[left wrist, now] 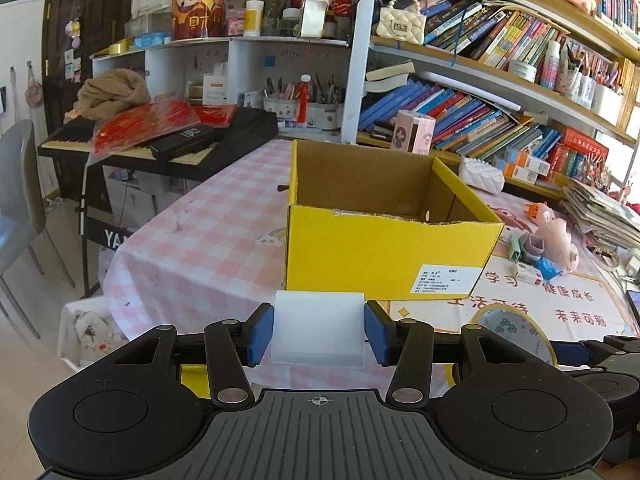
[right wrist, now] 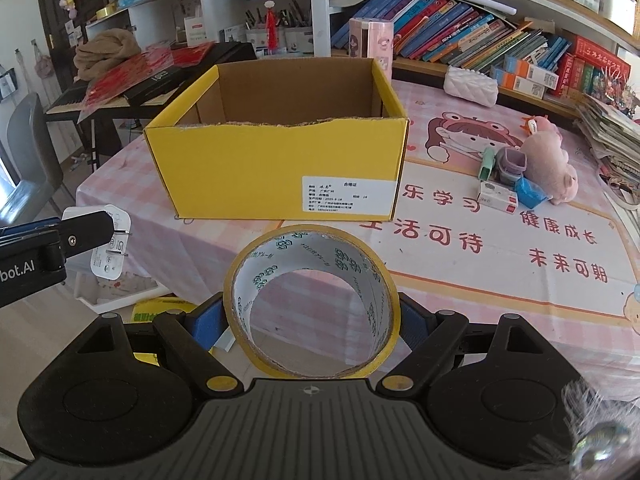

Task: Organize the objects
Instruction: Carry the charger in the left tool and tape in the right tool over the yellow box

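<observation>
An open yellow cardboard box [left wrist: 384, 252] stands on the pink checked table; it also shows in the right wrist view [right wrist: 276, 168], and its inside looks empty. My left gripper [left wrist: 319, 330] is shut on a white plug adapter [left wrist: 318, 328], held just short of the box's near wall; the adapter with its prongs shows in the right wrist view [right wrist: 110, 242]. My right gripper [right wrist: 312, 320] is shut on a yellow tape roll [right wrist: 312, 300], held in front of the box; the roll also shows in the left wrist view [left wrist: 512, 332].
Small items lie right of the box: a pink plush pig [right wrist: 550, 164], a white eraser box [right wrist: 498, 196], a purple cup [right wrist: 510, 164]. A white quilted pouch [right wrist: 472, 84] sits behind. A keyboard [left wrist: 160, 140] stands to the left, bookshelves [left wrist: 500, 80] behind, a grey chair [left wrist: 20, 200] far left.
</observation>
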`<state>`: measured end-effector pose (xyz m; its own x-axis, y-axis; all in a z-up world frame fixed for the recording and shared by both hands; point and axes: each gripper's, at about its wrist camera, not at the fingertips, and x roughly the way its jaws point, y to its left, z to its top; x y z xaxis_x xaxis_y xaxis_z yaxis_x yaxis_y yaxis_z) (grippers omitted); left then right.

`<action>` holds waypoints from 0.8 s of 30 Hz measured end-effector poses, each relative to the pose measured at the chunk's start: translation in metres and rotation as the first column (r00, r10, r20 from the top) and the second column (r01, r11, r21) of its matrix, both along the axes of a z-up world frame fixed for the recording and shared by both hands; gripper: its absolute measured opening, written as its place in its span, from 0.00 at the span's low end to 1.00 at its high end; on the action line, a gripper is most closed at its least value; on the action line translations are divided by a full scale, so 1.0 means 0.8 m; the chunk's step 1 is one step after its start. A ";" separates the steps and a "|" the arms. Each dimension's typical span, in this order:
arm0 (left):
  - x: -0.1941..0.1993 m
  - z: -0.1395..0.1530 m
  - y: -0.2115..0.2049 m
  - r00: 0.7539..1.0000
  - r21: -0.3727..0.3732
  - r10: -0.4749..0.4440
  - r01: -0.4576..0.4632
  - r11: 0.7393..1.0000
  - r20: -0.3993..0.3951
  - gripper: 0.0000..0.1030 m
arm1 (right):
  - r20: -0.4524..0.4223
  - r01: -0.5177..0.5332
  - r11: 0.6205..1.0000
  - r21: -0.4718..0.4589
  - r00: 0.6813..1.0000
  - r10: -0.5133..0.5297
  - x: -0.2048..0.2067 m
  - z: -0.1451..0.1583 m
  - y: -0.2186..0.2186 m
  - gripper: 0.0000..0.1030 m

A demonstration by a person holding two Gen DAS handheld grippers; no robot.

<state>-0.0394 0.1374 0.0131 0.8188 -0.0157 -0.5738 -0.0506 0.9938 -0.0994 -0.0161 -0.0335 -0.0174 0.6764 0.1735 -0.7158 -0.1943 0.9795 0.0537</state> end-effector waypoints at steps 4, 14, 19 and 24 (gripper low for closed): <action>0.001 0.002 0.001 1.000 -0.004 -0.003 0.003 1.000 0.005 0.46 | 0.003 -0.003 1.000 -0.005 1.000 0.003 0.001 0.003 0.002 0.82; 0.007 0.008 -0.001 0.999 0.003 -0.011 0.011 1.000 0.031 0.46 | 0.027 -0.011 1.000 -0.015 1.000 0.011 0.006 0.010 0.004 0.82; 0.016 0.013 -0.008 0.999 0.019 -0.021 0.020 1.000 0.048 0.46 | 0.052 -0.010 1.000 -0.021 0.999 0.011 0.014 0.016 0.002 0.82; 0.031 0.031 -0.017 0.993 0.063 -0.036 0.029 0.998 0.109 0.46 | 0.111 -0.027 0.999 -0.022 0.993 0.029 0.030 0.033 0.000 0.82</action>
